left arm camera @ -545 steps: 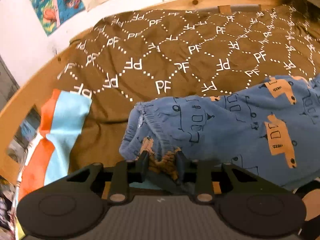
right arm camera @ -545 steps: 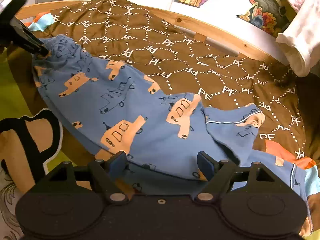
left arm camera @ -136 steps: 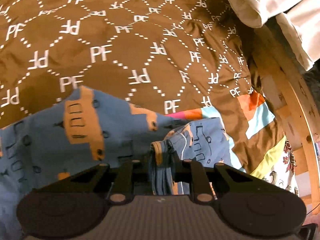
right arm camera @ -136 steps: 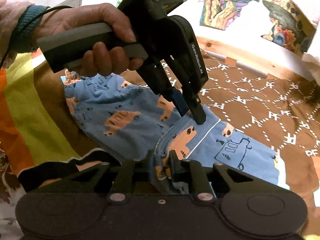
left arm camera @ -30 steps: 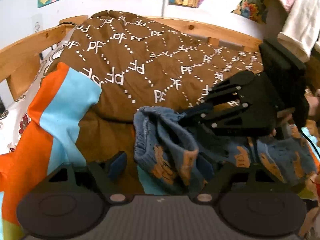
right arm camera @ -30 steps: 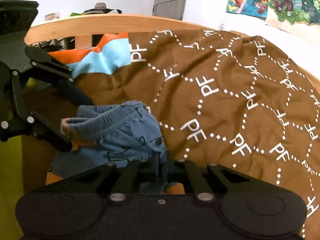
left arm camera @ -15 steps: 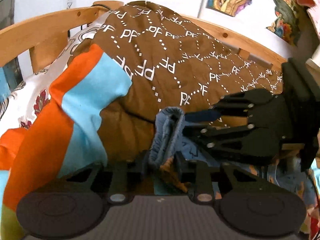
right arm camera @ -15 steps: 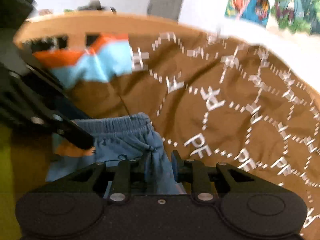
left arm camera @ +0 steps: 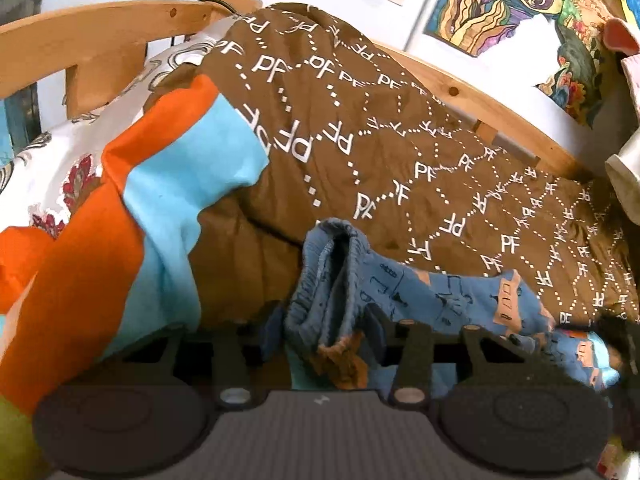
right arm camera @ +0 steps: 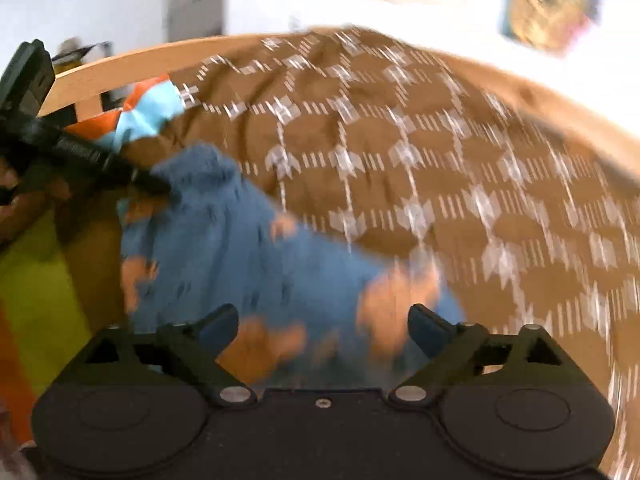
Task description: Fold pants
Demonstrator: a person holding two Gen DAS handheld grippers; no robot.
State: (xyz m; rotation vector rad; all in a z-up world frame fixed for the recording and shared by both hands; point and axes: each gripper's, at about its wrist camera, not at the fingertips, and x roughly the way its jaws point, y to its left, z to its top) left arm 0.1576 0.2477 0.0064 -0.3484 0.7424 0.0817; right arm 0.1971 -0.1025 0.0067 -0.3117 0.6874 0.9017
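Observation:
The blue pants [left arm camera: 400,296] with orange truck prints lie on the brown blanket [left arm camera: 400,152]. My left gripper [left arm camera: 324,328] is shut on the bunched waistband [left arm camera: 328,276] of the pants, at the near edge of the bed. In the blurred right wrist view the pants [right arm camera: 256,248] stretch from the left gripper [right arm camera: 156,184] at the upper left down to my right gripper [right arm camera: 320,328], which is open above the cloth and holds nothing.
A wooden bed frame [left arm camera: 100,40] runs around the bed's far side. An orange and light blue sheet [left arm camera: 160,208] lies at the left. Posters hang on the wall [left arm camera: 500,8]. White cloth hangs at the far right [left arm camera: 624,168].
My right gripper has let go of the pants, opened and swung away to the right. My left gripper has stayed shut on the waistband.

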